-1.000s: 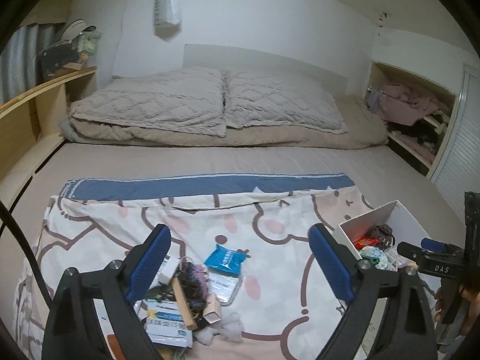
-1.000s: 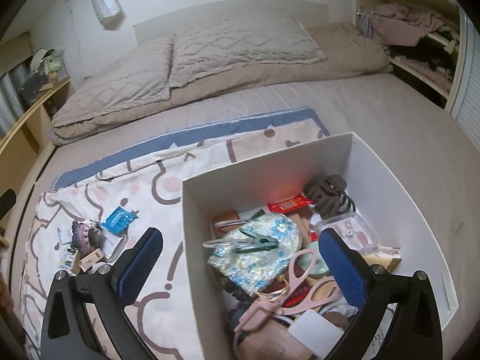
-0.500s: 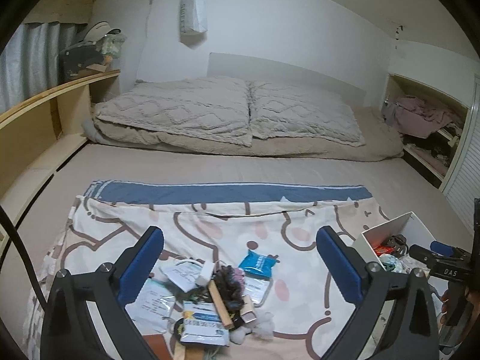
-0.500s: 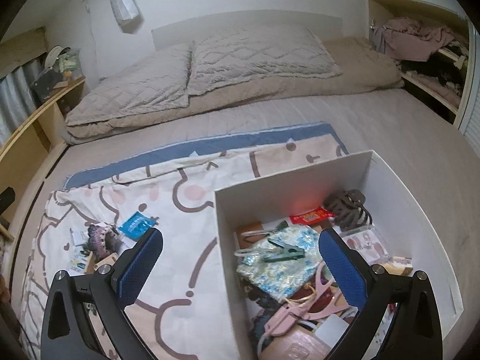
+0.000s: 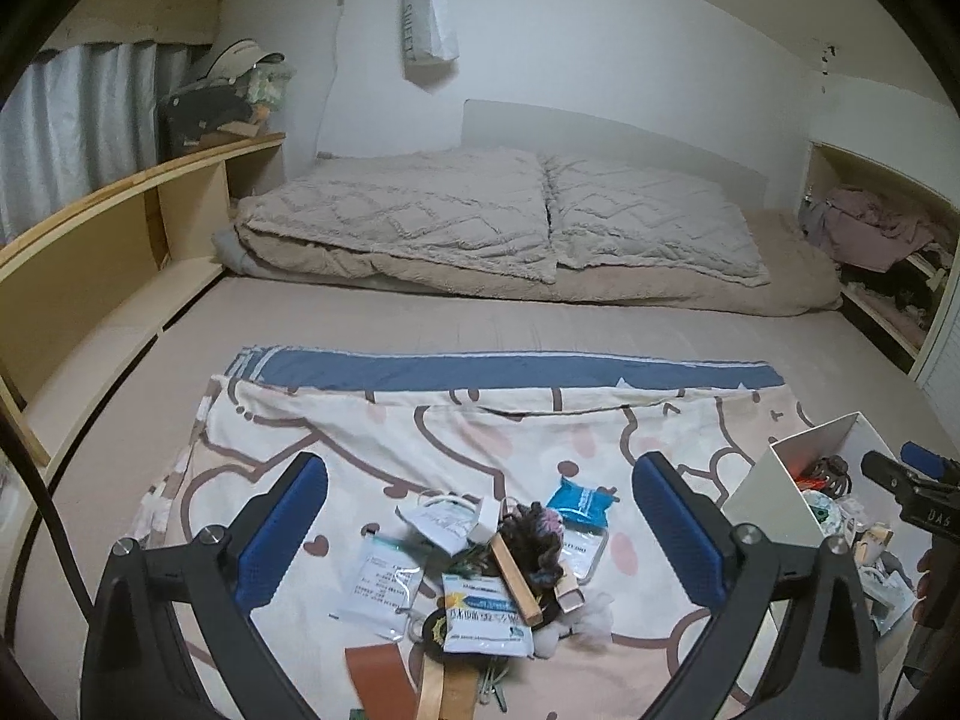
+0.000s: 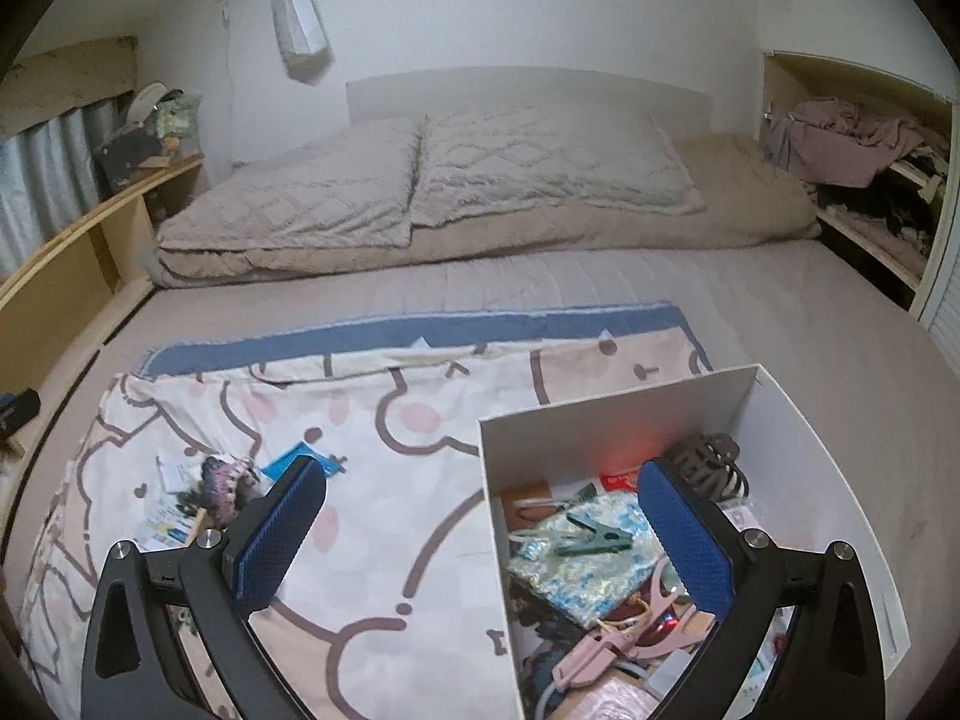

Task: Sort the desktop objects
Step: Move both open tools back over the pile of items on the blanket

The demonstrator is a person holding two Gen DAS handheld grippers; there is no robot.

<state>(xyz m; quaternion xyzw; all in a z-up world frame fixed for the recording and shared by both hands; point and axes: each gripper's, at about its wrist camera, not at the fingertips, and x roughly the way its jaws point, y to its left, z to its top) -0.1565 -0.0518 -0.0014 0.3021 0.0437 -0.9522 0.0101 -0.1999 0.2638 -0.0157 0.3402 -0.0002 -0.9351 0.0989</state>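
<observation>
A pile of small objects (image 5: 492,564) lies on a cartoon-print cloth (image 5: 480,432) on the bed: white sachets, a blue packet (image 5: 579,501), a dark hair tie, a wooden stick, a brown leather piece. My left gripper (image 5: 480,531) is open and empty, hovering above the pile. A white box (image 6: 606,438) holds sorted items: a green clip (image 6: 594,537), pink scissors (image 6: 618,636), a dark claw clip (image 6: 708,462), a patterned pouch. My right gripper (image 6: 480,534) is open and empty, straddling the box's left wall. The pile also shows in the right wrist view (image 6: 210,492).
Two grey pillows (image 5: 498,210) and a folded blanket lie at the head of the bed. A wooden shelf (image 5: 108,228) runs along the left side. A cubby with clothes (image 5: 876,240) is at the right. The right gripper shows in the left wrist view (image 5: 918,492).
Both grippers have pulled back and risen, so more of the bed and wall shows. The pile now sits between the left fingers; the box has shifted right in the right view.
</observation>
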